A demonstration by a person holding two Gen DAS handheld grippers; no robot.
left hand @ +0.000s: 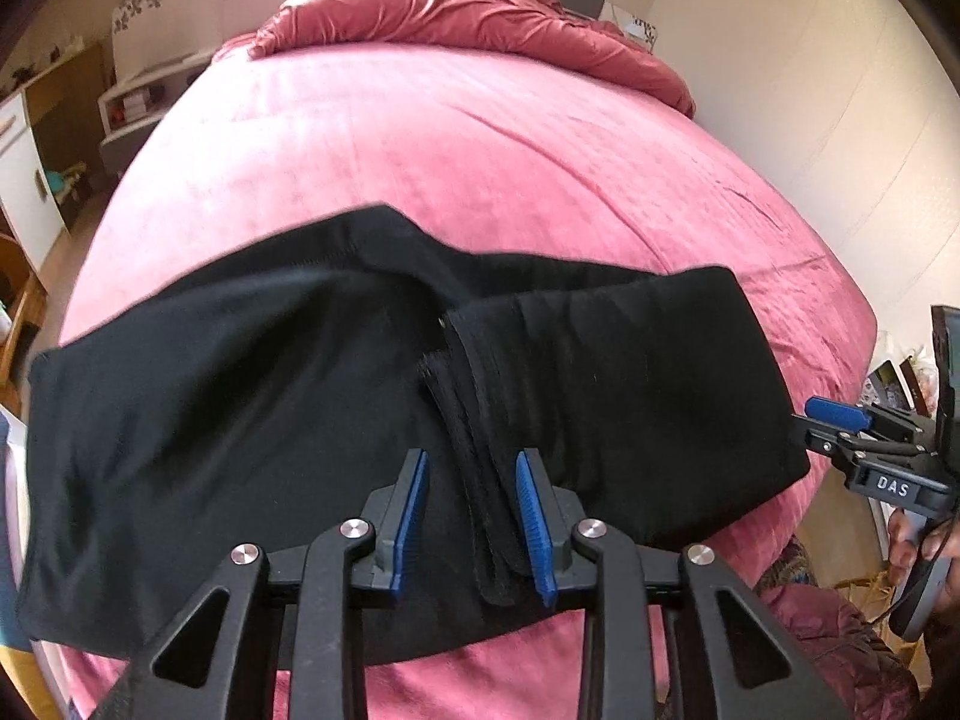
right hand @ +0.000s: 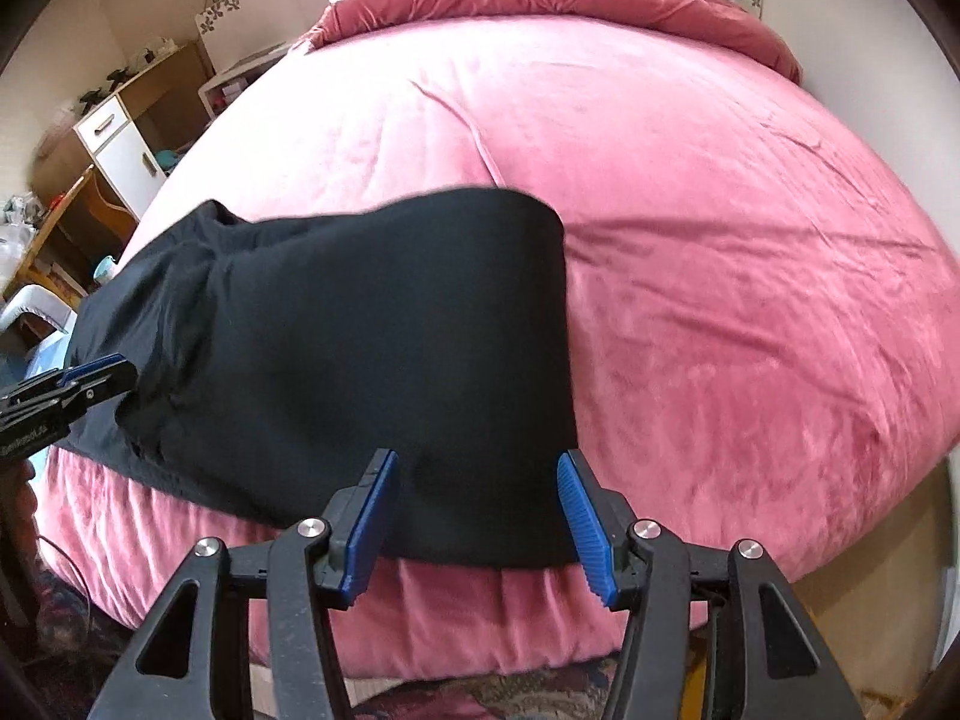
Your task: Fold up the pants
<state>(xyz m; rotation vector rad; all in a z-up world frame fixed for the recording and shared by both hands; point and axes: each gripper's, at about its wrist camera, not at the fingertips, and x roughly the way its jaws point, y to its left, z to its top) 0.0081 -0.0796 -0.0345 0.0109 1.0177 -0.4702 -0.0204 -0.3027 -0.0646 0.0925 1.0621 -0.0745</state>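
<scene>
Black pants (left hand: 240, 396) lie folded across the near edge of a pink bed (left hand: 456, 144), with the right part laid over the middle and a ribbed band (left hand: 474, 468) running toward me. My left gripper (left hand: 471, 474) is open, its blue pads either side of that band, above the cloth. The right gripper (left hand: 840, 420) shows at the right edge, beside the pants' right fold. In the right wrist view the pants (right hand: 372, 324) fill the near left, and my right gripper (right hand: 477, 480) is open over their near right corner. The left gripper (right hand: 90, 375) shows at the left edge.
A rumpled pink duvet (left hand: 480, 12) lies at the head of the bed. A white and wood cabinet (right hand: 126, 144) and shelves stand left of the bed. A wall runs along the right side. Patterned carpet (right hand: 510, 696) is below the bed's foot.
</scene>
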